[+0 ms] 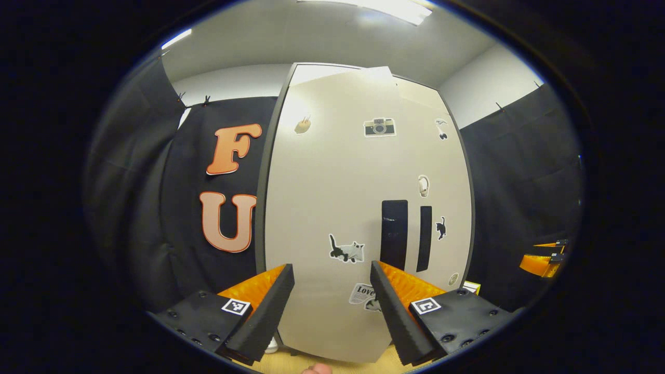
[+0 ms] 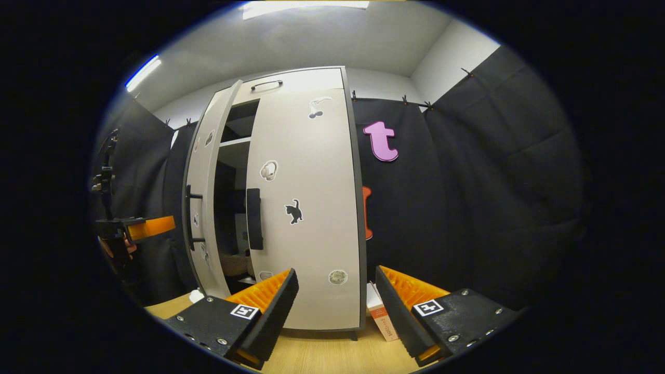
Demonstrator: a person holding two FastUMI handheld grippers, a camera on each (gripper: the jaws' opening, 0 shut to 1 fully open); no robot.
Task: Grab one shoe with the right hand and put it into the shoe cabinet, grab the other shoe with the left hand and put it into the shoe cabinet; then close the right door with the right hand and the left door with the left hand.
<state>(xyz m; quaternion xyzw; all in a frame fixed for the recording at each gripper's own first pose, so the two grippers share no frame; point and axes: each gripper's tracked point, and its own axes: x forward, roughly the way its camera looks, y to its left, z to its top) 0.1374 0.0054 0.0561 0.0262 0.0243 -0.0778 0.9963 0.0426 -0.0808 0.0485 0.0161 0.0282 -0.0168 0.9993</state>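
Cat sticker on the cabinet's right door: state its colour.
Black; the cat sticker shows best in the right gripper view.

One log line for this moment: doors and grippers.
right door shut | left door ajar | left gripper open, facing left door | right gripper open, empty

In the left gripper view, a sticker (image 1: pixel 363 295) near the bottom edge of the left door (image 1: pixel 332 208) of the shoe cabinet carries the word "Love"; the smaller print beneath it is too fine to read. The other stickers on both doors are pictures without words. In the right gripper view, a small box (image 2: pixel 382 317) beside the cabinet's lower right corner has print too small to make out.
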